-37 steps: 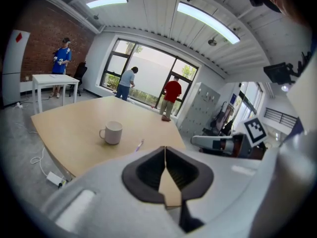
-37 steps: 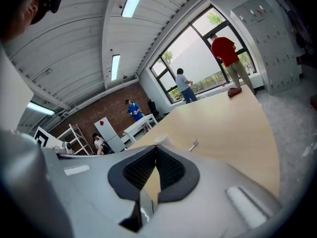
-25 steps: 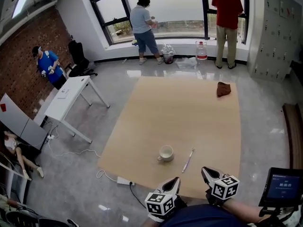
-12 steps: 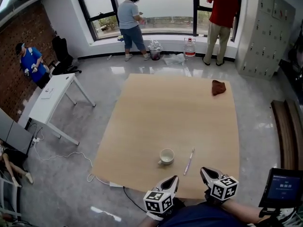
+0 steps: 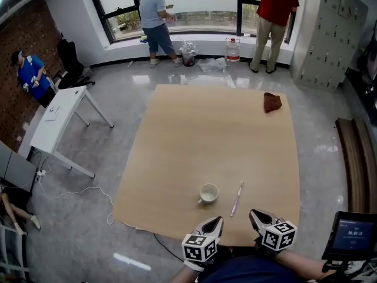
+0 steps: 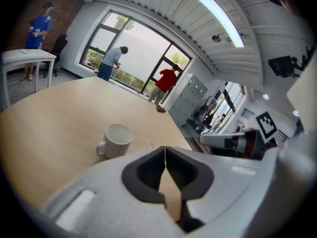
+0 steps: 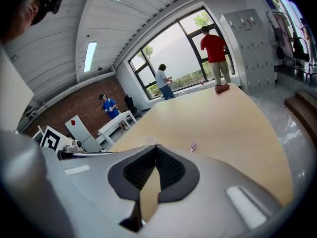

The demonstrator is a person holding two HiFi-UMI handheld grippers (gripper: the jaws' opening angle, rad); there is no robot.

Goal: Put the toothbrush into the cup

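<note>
Left gripper [image 5: 215,223]: your jaws are clenched, empty.
Right gripper [image 5: 254,215]: yours is clenched shut too.
Toothbrush [image 5: 237,198]: flat on the table [image 5: 218,128], just right of the cup [image 5: 208,193].

the right gripper [image 7: 156,148] has its jaws together, toothbrush [image 7: 193,145] lying on table [image 7: 223,118] beyond.

Large tan tabletop [image 5: 218,134], brown cloth [image 5: 271,102] on it toward one o'clock, white desk [image 5: 59,119] at ten o'clock, person in blue [image 5: 29,78] beyond it, two people [image 5: 154,13] at the twelve o'clock window, grey lockers [image 5: 330,34] at two, lit screen [image 5: 352,234] at five
</note>
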